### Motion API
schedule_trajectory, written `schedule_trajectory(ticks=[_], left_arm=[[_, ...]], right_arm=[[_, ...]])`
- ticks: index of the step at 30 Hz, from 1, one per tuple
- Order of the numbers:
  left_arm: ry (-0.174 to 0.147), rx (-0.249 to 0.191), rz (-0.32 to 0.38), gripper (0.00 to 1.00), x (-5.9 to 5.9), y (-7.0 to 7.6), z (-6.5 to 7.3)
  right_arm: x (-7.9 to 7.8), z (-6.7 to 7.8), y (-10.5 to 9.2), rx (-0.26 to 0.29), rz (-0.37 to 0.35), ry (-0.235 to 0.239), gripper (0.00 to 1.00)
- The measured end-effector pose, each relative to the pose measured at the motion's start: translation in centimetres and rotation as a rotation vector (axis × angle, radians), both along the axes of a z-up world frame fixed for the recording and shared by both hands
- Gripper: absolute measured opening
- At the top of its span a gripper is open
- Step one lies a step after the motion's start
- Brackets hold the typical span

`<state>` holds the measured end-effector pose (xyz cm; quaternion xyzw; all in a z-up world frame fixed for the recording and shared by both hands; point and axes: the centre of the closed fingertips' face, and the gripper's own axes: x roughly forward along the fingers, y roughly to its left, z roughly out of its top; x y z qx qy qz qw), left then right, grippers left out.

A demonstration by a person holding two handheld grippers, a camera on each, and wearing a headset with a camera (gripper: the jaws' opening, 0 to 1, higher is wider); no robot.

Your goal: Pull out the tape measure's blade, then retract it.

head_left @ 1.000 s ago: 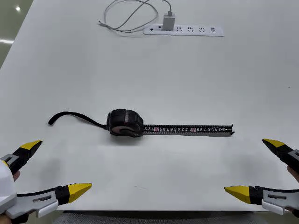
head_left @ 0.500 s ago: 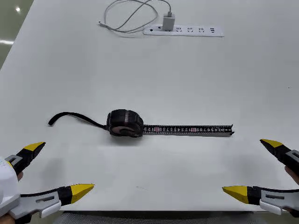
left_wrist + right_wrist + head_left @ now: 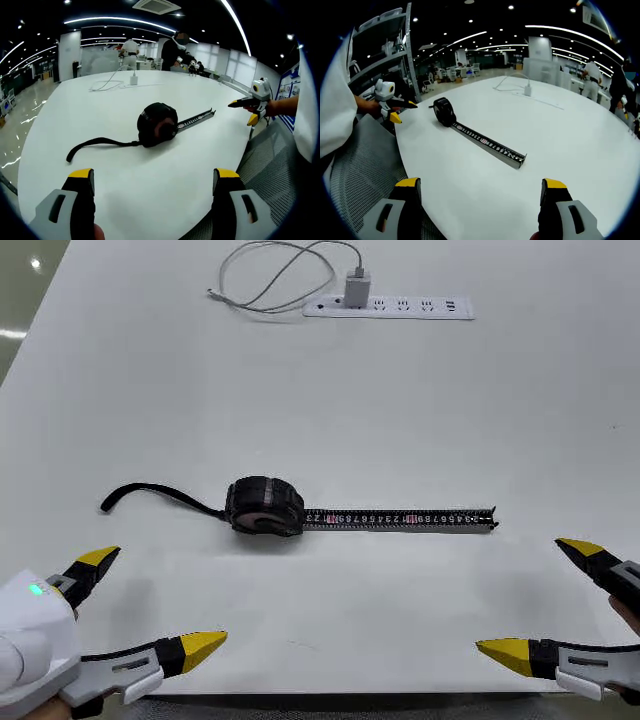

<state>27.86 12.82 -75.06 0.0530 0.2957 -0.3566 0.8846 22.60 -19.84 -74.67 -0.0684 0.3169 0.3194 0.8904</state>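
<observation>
Left gripper (image 3: 155,600): released, its yellow-tipped jaws spread wide with nothing between them, poised over the near edge of the table (image 3: 420,410).
Right gripper (image 3: 538,597): also released, jaws wide apart and holding nothing, at the same near edge and well apart from the left one.
Tape measure (image 3: 265,505): a black case lying on its side on the white tabletop, ahead of the left gripper and a little toward the right one, clear of both sets of jaws.
Blade (image 3: 400,519): drawn out of the case and lying flat on the table, running from the case toward the right gripper's side. Its hooked end (image 3: 520,161) lies ahead of the right gripper and touches neither jaw.
Strap (image 3: 150,490): a black loop trailing from the opposite side of the case, curving across the table ahead of the left gripper.
Power strip (image 3: 390,306): white, far beyond the tape measure from both grippers, near the table's far side, with a white charger (image 3: 357,287) plugged in and a white cable (image 3: 270,275) looped beside it.
Background: in the left gripper view, people (image 3: 175,50) stand past the far end of the table under ceiling lights.
</observation>
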Motion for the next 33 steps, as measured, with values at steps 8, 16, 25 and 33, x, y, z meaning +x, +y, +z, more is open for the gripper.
schedule_trajectory(ticks=[8,16,25,33], left_arm=[[-0.004,-0.010,0.026,0.96,1.3,-1.3,0.2],[0.007,-0.009,0.019,0.93,2.1,-3.0,0.2],[0.022,-0.006,0.016,0.92,2.9,-4.4,0.1],[0.026,-0.005,-0.002,0.90,3.6,-5.8,0.0]], right_arm=[[0.1,0.0,-0.1,0.002,-0.006,-0.002,0.98],[0.2,-0.1,-0.1,0.006,-0.010,0.002,0.98],[0.5,-0.1,-0.4,0.006,-0.015,0.004,0.98],[0.7,-0.2,-0.6,0.006,-0.016,0.005,0.97]])
